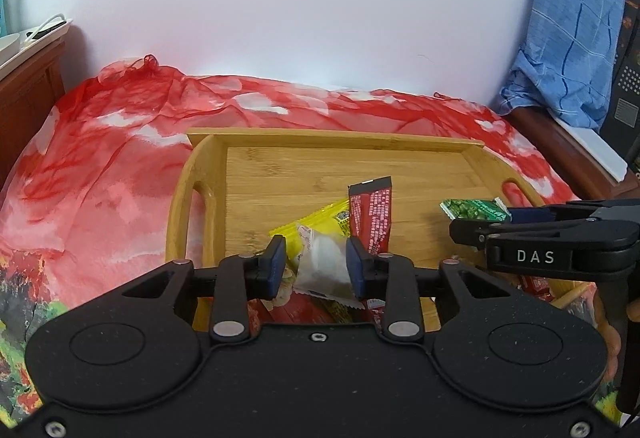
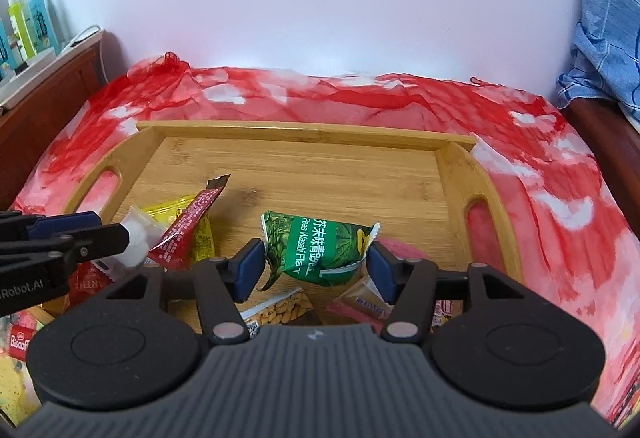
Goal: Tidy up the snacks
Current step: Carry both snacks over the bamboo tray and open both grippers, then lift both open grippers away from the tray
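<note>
Nearest, in the left wrist view: left gripper (image 1: 316,268) set narrow around a white packet (image 1: 324,266), one pad against the wrapper, a sliver of gap at the other; loose rather than pinched, as far as can be judged. Packet standing on edge over the near end of the wooden tray (image 1: 332,139), above other wrappers.

In the right wrist view: right gripper (image 2: 316,270) spread wide, a green pea packet (image 2: 316,246) lying between the pads without being squeezed, low over the tray floor. Below it, a peanut packet (image 2: 280,308) and more snacks at the near rim.

Likely step: setting both packets down in the tray. To do it well:
- Lower until each wrapper rests on wood or on its neighbours before widening further.
- Draw each gripper straight back along its own fingers, so no pad snags a crimped edge.
- Keep the two grippers apart; close side by side here.

Just beyond the white packet: a yellow packet (image 1: 320,217) and a red stick packet (image 1: 370,217) leaning over it. Avoid knocking the stick.

Further back: bare tray floor, good room for sorting. Beyond that, red cloth (image 1: 120,157).
</note>
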`<state>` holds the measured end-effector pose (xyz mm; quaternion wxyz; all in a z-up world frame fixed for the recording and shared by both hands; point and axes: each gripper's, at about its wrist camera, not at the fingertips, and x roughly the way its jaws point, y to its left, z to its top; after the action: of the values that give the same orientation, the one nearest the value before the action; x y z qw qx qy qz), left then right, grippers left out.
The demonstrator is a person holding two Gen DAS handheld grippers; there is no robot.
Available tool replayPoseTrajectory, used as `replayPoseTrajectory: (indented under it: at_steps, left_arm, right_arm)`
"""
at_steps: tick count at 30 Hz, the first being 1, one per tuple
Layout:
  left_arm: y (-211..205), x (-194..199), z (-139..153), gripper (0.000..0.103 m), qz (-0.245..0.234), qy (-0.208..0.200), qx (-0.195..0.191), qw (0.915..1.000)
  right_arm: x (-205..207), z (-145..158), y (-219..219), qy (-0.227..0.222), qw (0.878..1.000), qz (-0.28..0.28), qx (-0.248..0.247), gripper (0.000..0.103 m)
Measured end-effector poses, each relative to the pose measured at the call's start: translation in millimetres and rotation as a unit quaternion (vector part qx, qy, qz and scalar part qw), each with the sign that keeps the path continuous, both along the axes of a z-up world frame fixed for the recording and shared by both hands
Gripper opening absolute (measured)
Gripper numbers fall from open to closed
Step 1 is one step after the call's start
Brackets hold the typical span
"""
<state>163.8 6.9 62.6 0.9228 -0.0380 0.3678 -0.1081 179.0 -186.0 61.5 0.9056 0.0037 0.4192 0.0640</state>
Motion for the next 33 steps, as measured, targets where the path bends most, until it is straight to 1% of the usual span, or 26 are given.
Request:
replayPoseTrajectory:
  at_steps: [3,8,10,11,12,13,14,15,17,21,26,30,33]
  left_arm:
    - [-0.1,-6.1,2.0,0.043,-0.005,-0.007,0.003,1.0000]
    - [1.3,-19.1,4.3,0.051,-0.013,-0.015,0.012,0.9997]
    - [3.8,-24.9,4.7,0.055,-0.011,-0.016,0.012,0.9997]
    - [5.5,-28.4,5.3,0.058,-0.010,-0.017,0.010,0.9998]
    - [7.4,-31.6,6.0,0.062,-0.009,-0.018,0.009,0.9998]
    - [9.8,-36.2,7.1,0.064,-0.007,-0.021,0.007,0.9997]
    - [12.0,-40.2,7.8,0.069,-0.006,-0.025,0.006,0.9997]
    - [14.2,-44.2,8.6,0.075,-0.004,-0.029,0.006,0.9995]
    - [17.9,-52.4,9.8,0.082,0.001,-0.039,0.009,0.9992]
    - [24.5,-66.9,9.4,0.091,0.005,-0.048,0.019,0.9987]
    - [36.6,-84.6,1.8,0.097,0.015,-0.058,0.033,0.9976]
    - [48.1,-96.3,-7.2,0.098,0.024,-0.050,0.035,0.9979]
    - [56.2,-106.0,-13.6,0.099,0.030,-0.049,0.039,0.9976]
  right_arm:
    - [-10.9,4.0,-2.2,-0.003,1.000,-0.001,0.003,0.075]
    - [-40.1,18.0,-1.2,-0.036,0.999,0.025,-0.010,0.083]
    - [-48.8,22.8,-0.9,-0.040,0.999,0.027,-0.007,0.085]
    - [-54.1,24.7,-0.9,-0.041,0.999,0.028,-0.003,0.085]
    - [-58.7,26.1,-1.0,-0.040,0.999,0.030,0.000,0.086]
    - [-63.5,27.0,-0.8,-0.037,0.999,0.031,0.003,0.087]
    - [-68.8,27.5,-0.5,-0.035,0.999,0.032,0.006,0.087]
    - [-73.4,27.3,0.0,-0.032,0.999,0.033,0.008,0.087]
    - [-82.7,26.5,0.9,-0.025,0.999,0.031,0.011,0.087]
    - [-94.7,23.7,1.4,-0.008,0.999,0.028,0.013,0.088]
    - [-102.9,13.7,-3.5,0.017,1.000,0.014,0.018,0.089]
    - [-105.9,5.7,-4.1,0.024,1.000,0.019,0.002,0.089]
    - [-106.7,1.7,-5.0,0.032,0.999,0.018,0.004,0.090]
